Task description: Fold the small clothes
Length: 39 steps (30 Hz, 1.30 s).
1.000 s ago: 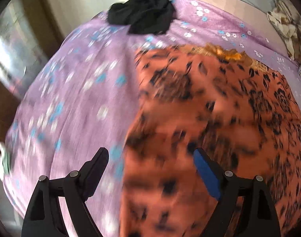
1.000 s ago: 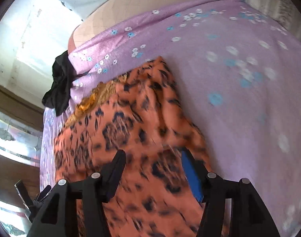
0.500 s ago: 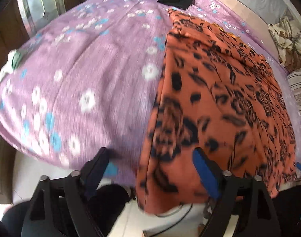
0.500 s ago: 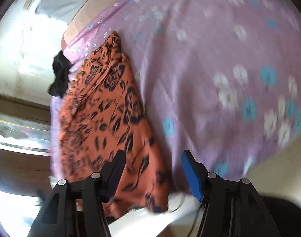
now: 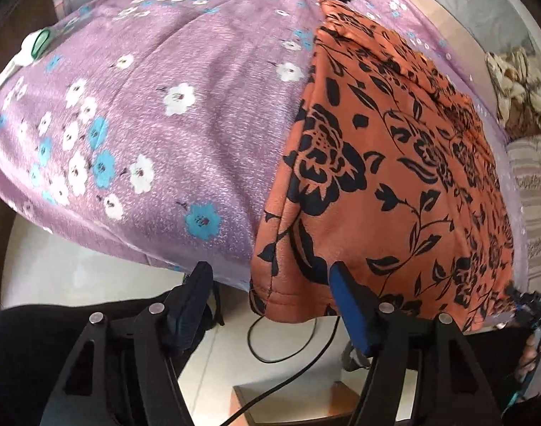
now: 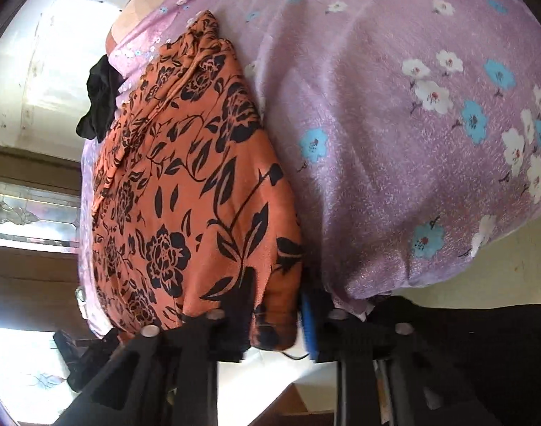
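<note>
The orange cloth point(image 5: 394, 163) looks soft and limp; best gripped at its hanging hem corners. The right gripper point(image 6: 275, 323) jaws are closing on one corner, while the left gripper point(image 5: 270, 305) jaws are closing around the other, not yet pressing.

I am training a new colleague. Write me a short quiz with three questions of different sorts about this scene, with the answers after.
1. True or false: the orange floral garment hangs over the near edge of the purple flowered cover.
2. Which hand-held gripper has the garment's hem between its fingers? A) left hand-held gripper B) right hand-held gripper C) both
3. What dark item lies beyond the far end of the garment?

Key:
1. True.
2. C; both sets of jaws are closing, and the left ones stand wider.
3. A black cloth, crumpled.
</note>
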Motion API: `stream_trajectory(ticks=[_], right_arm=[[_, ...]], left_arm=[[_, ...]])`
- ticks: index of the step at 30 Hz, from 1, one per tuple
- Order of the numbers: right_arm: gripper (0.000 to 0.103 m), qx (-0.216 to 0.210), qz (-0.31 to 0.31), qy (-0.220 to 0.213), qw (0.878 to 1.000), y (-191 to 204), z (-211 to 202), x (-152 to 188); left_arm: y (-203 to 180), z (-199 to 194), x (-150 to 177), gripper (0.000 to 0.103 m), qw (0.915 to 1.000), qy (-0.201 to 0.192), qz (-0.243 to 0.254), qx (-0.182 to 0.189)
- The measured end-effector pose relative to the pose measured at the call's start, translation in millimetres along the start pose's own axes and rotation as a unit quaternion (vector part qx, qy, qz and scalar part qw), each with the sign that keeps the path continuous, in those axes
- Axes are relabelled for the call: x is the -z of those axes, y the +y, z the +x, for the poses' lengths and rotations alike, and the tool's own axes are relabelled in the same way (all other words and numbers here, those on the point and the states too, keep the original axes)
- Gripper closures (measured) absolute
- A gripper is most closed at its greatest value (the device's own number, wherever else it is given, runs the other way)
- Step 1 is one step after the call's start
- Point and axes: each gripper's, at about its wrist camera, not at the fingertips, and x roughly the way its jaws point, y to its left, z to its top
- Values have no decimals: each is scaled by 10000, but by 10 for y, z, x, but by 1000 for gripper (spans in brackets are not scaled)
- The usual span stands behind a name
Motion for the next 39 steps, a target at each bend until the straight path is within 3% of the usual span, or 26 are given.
stream_trajectory(ticks=[2,5,8,11,12,14,18,20,27,33,39], right_arm=[[82,23,-75,-48,10000,18,-12,15],[79,-11,2,8,10000,-10,18,13],[79,79,66,268,9996,-1,125,22],[80,55,-138,116,9998,58,123,42],[82,80,-179,104,9998,75,119,43],[93,142,-219,71,9996,98,100,37],[93,-13,-409,24,9992,208,-45,12],[94,-148,-486,-29,9987,273,-174,-17],[94,-976,-555,-219,9934,521,-576,-215],[94,-1547,-559,-376,9857,786,-700,-423],[94,-1823,-382,-681,9801,937,-778,-969]], left_arm=[[-41,34,-42,34,9999,-96,94,-49],[-106,104,-97,46,9998,-33,209,15],[-165,234,-138,45,9995,177,271,65],[-93,245,-123,47,9994,216,119,231],[-77,240,-126,59,9992,201,74,335],[4,174,-83,71,9990,197,50,394],[51,75,-115,96,9987,222,128,448],[48,-54,-182,96,9968,206,169,758],[-153,-514,-527,96,9901,-104,623,1254],[-295,-689,-865,96,9828,-252,623,1721],[-399,-734,-1486,96,9789,-367,472,1956]])
